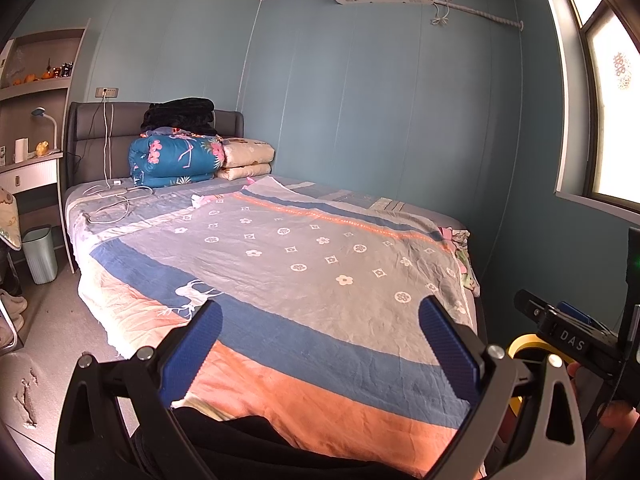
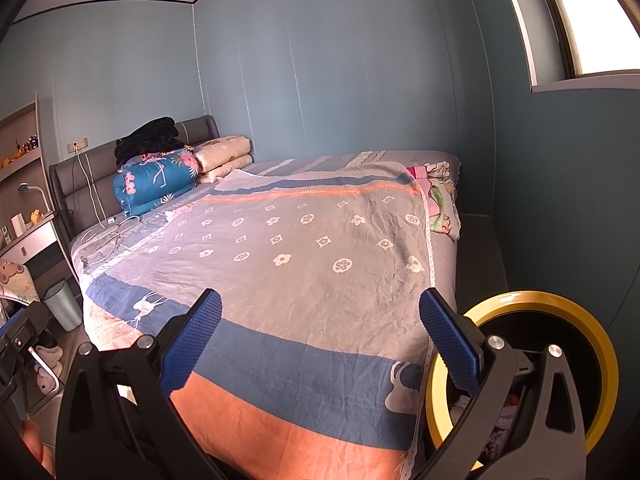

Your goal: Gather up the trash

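The small white and pink scrap [image 1: 199, 200] lies far up the bed [image 1: 320, 264], near the folded blankets [image 1: 176, 158] and a little to the left. It looks like the trash, but it is too small to be sure. The left gripper [image 1: 320, 344] seems nearer to it. Both the left gripper and the right gripper [image 2: 320, 344] hang over the foot of the bed, pointing up it, spread wide and holding nothing. A yellow-rimmed bin [image 2: 560, 308] sits just beside the right gripper.

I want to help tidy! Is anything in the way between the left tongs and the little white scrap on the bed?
Nothing visible is. Only flat bedspread lies between the open left tongs and the scrap. The white cable lies to its left, the folded quilts behind it.
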